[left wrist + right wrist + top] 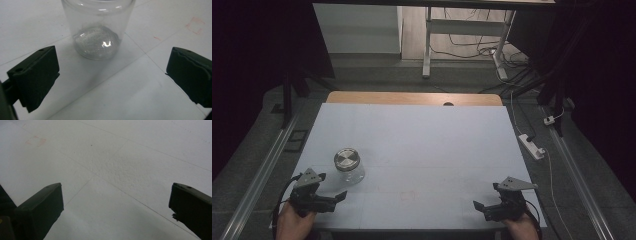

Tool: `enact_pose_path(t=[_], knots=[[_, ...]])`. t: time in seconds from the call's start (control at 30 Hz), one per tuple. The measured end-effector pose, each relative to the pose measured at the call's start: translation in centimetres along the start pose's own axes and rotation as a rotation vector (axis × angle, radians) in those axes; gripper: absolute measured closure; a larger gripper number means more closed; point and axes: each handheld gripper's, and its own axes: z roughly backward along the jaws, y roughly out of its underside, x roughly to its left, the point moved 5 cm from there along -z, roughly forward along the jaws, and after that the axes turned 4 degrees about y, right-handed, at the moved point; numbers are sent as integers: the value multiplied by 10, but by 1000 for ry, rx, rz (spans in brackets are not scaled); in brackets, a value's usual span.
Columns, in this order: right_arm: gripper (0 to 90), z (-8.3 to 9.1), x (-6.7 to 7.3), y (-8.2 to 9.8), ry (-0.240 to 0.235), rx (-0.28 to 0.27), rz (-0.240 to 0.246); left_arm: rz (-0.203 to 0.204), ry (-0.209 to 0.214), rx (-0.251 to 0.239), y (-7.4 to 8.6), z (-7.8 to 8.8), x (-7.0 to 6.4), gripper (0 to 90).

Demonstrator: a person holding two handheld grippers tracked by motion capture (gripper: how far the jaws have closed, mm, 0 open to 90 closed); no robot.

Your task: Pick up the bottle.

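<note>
A clear glass jar (348, 167) with a silver metal lid stands upright on the left part of the white table (422, 145). In the left gripper view the jar (97, 27) rises just ahead of the jaws, apart from them. My left gripper (334, 192) is held just in front of and left of the jar, open, with nothing between its jaws. My right gripper (479, 207) sits near the table's front right edge, open over bare tabletop, jaws wide apart in the right gripper view.
A faint red square mark (408, 196) lies on the table between the grippers. A white power strip (532, 146) and cables lie on the floor to the right. A desk frame (427, 45) stands beyond the table's far wooden edge (412, 98).
</note>
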Motion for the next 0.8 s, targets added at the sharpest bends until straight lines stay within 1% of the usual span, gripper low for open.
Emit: enact_pose_path(t=[0.07,0.17,0.27,0.37,0.57,0.63,0.73,0.8], knots=[[0,0,0,0,-1,2,3,6,-15,-1,-1,-2,3,0],[0,-1,1,0,-2,8,11,9,-16,-7,-3,-5,6,0],[0,-1,2,0,-3,9,14,7,-13,-6,-5,-9,8,0],[0,-1,2,0,-4,10,15,6,-9,-23,-9,-12,10,0],[0,-2,3,0,-4,17,20,34,15,-39,-18,-16,15,0],[0,-2,3,0,-4,18,23,31,12,-37,-20,-18,18,0],[0,-2,3,0,-7,17,23,10,0,-15,-23,-23,20,0],[0,-2,3,0,-17,15,30,2,-5,-3,-25,-26,20,0]])
